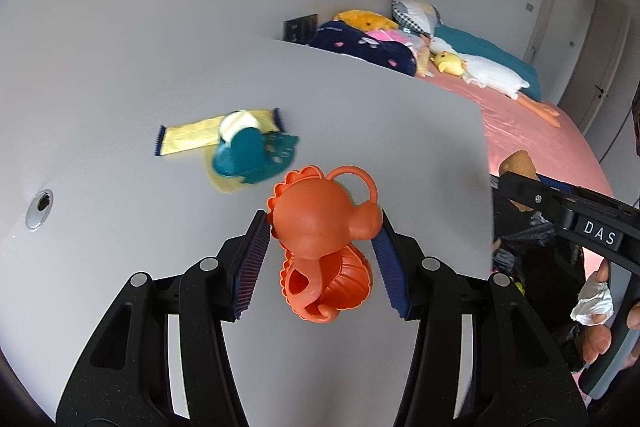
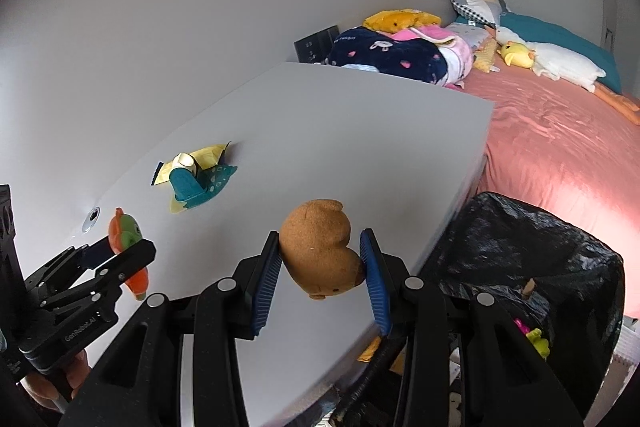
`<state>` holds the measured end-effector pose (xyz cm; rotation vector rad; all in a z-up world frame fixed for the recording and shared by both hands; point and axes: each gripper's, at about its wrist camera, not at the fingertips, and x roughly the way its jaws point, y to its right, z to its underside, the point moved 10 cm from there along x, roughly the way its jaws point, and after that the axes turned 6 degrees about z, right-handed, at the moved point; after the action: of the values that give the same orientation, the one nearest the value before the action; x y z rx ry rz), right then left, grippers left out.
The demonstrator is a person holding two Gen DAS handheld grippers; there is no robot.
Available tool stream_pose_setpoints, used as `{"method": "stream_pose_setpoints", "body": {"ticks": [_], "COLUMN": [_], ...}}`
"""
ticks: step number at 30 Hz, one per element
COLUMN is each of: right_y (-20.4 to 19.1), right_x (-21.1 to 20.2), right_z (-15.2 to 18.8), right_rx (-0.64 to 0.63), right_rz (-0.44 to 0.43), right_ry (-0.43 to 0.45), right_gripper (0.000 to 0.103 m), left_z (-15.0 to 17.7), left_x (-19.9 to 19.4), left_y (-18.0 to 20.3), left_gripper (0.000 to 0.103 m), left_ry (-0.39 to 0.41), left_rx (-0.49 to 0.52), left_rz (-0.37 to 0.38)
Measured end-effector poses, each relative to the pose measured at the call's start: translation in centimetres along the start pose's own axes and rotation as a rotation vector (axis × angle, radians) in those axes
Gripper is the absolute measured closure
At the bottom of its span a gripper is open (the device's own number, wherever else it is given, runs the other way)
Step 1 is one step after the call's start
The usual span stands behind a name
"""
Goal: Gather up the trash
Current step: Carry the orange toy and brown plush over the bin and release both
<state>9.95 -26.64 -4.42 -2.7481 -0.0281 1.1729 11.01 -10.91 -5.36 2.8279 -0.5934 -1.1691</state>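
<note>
Toys (image 1: 324, 243) (image 2: 318, 253) in both hand-held grippers (image 1: 322, 259) (image 2: 320, 279)

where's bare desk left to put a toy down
Most of the desk is bare: the wide stretch between the teal toy and the bed-side edge, and the far corner by the blankets. Crowded only around the teal toy and yellow wrapper, near the wall.

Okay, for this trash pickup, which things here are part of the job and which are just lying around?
Part of the job:
- orange plastic toy, held in the left gripper
- brown plush toy, held in the right gripper
- black-lined bin
- teal toy and yellow wrapper on the white table

Lying about:
- bed
- folded blankets
- goose plush
</note>
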Motion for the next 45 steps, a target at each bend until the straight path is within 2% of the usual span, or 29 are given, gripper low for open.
{"method": "stream_pose_setpoints", "body": {"ticks": [21,45], "right_y": [7.5,14.9], "right_x": [-4.4,-7.8], "right_z": [3.2,4.6], "right_rx": [0.071,0.168], "right_rz": [0.059,0.149], "right_ry": [0.027,0.059], "right_gripper": [0.061,0.061], "left_z": [1.8,2.2], "left_x": [1.4,3.0], "left_y": [9.1,18.5], "left_gripper": [0.052,0.051], "left_ry": [-0.031,-0.075], "left_rx": [0.085,0.210], "left_rz": [0.091,0.193]}}
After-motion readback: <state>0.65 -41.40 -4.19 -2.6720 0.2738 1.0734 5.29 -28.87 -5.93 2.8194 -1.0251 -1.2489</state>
